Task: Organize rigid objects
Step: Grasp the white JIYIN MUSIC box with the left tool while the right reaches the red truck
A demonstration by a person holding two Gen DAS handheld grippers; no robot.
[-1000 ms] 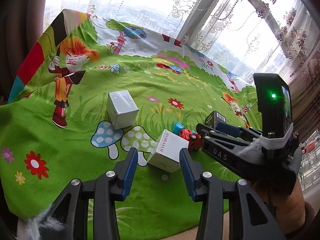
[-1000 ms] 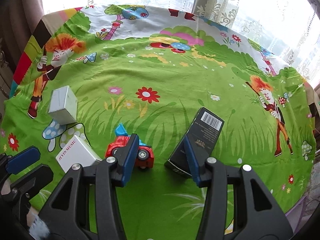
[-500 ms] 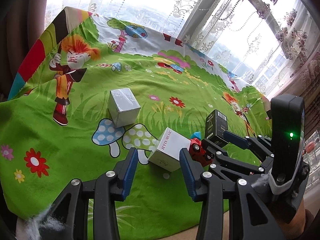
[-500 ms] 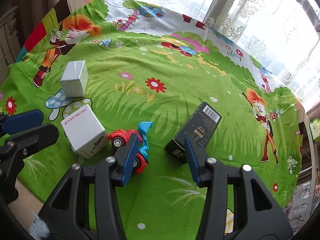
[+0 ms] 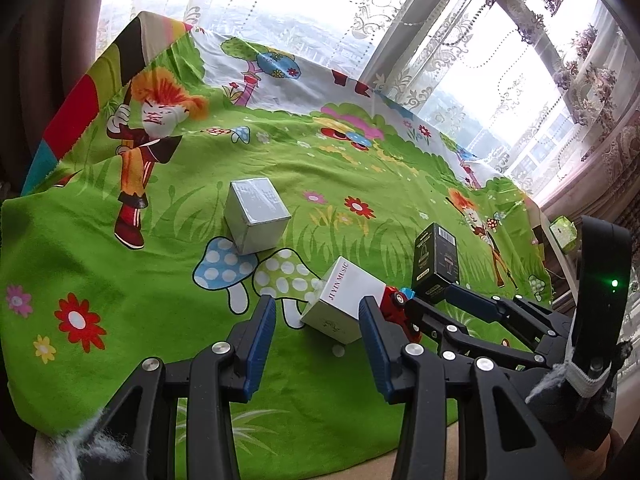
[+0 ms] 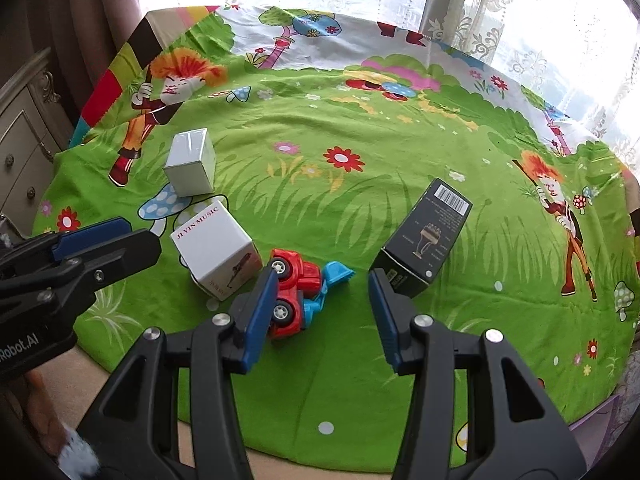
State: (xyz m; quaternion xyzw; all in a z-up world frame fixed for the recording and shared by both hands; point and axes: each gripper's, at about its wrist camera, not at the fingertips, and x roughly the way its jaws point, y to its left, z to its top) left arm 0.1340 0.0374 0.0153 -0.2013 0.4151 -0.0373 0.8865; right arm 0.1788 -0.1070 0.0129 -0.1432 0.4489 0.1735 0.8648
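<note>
On the green cartoon cloth lie a silver cube box (image 5: 256, 216) (image 6: 191, 168), a white "JI YIN MUSIC" box (image 5: 344, 308) (image 6: 214, 250), a red and blue toy truck (image 6: 300, 288) (image 5: 394, 306) and a black box with a barcode (image 6: 424, 236) (image 5: 436, 264). My left gripper (image 5: 316, 312) (image 6: 100, 236) is open, hovering just short of the white box. My right gripper (image 6: 323, 284) (image 5: 436, 300) is open above the gap between truck and black box. Its left finger (image 6: 260, 312) hides part of the truck; I cannot tell whether it touches it.
The cloth's near edge runs just under both grippers, with bare tabletop (image 6: 280, 468) below it. A pale drawer cabinet (image 6: 20, 140) stands at the left. Lace curtains and a window frame (image 5: 400, 40) close the far side. A small green item (image 5: 564, 234) sits past the right edge.
My right gripper has slid sideways along the near edge. The toy truck has swung round beside the white box, its blue bucket now toward the black box. The left gripper has kept still.
</note>
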